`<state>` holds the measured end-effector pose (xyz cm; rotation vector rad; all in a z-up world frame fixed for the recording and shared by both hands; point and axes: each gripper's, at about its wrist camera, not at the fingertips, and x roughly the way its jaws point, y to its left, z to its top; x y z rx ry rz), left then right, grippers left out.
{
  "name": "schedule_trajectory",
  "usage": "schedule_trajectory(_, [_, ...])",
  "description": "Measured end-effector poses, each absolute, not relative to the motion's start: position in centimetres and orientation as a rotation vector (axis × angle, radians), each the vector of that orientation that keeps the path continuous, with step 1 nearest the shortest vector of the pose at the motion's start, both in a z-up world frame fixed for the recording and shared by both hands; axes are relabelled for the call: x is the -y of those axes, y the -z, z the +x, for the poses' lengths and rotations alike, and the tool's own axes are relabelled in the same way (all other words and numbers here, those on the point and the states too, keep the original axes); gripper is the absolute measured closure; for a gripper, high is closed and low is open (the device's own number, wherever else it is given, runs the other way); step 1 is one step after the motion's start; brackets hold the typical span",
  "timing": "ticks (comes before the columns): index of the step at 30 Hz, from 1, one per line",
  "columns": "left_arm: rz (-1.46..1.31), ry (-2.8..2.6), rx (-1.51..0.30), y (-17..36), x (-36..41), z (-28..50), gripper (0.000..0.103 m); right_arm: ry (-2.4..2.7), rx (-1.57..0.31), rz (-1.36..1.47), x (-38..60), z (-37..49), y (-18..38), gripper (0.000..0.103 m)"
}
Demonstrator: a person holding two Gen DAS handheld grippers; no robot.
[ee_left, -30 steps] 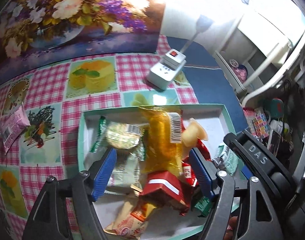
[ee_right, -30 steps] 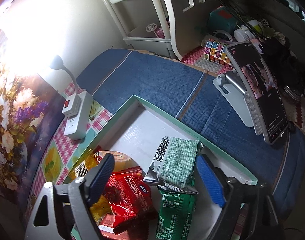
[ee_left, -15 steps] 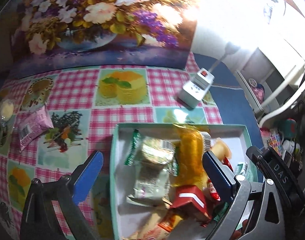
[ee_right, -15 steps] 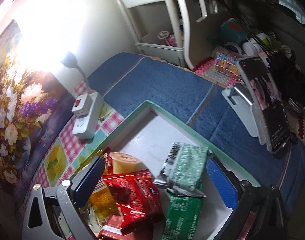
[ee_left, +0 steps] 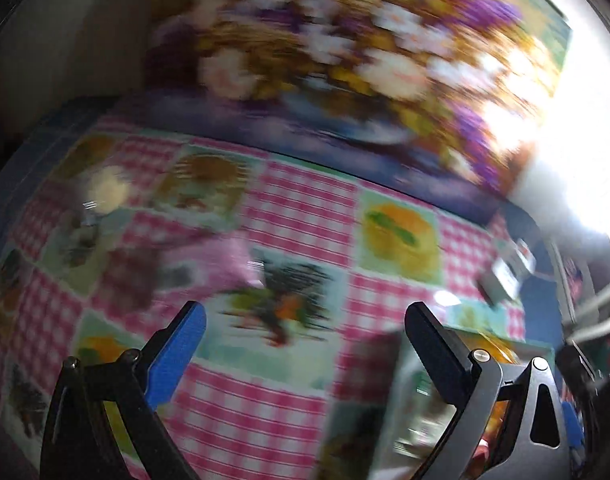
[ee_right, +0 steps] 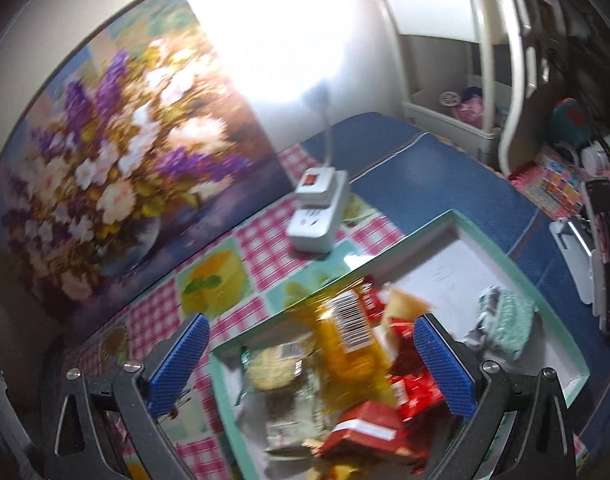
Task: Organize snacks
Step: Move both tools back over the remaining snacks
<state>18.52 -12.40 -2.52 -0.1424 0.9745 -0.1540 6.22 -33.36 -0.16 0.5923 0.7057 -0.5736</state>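
In the blurred left wrist view my left gripper [ee_left: 305,312] hangs open over the pink checked tablecloth [ee_left: 301,216], with nothing between its fingers. A pink snack packet [ee_left: 209,264] lies just beyond its left finger, and a small pale round snack [ee_left: 109,192] lies farther left. The teal-rimmed tray [ee_left: 401,384] shows at the lower right. My right gripper [ee_right: 311,322] stands open above that tray [ee_right: 505,250], holding nothing. In the tray lie a yellow packet [ee_right: 345,340], red packets [ee_right: 417,392], a round biscuit pack [ee_right: 271,368] and a green packet [ee_right: 505,320].
A flower painting [ee_right: 125,160] leans against the wall behind the table. A white power strip [ee_right: 317,216] sits just beyond the tray. A blue cloth [ee_right: 445,168] covers the right side, with a phone on a stand [ee_right: 601,260] and white shelves [ee_right: 457,120] beyond.
My left gripper has swung left off the tray to over the tablecloth near the pink packet, its jaws spreading wider. The right gripper has turned left and pulled back over the tray, also widening.
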Motion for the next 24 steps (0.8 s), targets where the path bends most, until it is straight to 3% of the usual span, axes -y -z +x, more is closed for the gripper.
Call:
schedule_trajectory(10, [-0.226,-0.093,-0.969,3.4,2.2,20.2,0.003,0.404,-0.783,0.497,26.6,9.6,0.5,0.0])
schedule_trajectory(24, [-0.293,-0.223,-0.968,3.5,-4.3,20.3,0.003,0.206,-0.861,0.328,17.3,12.9,1.2,0.0])
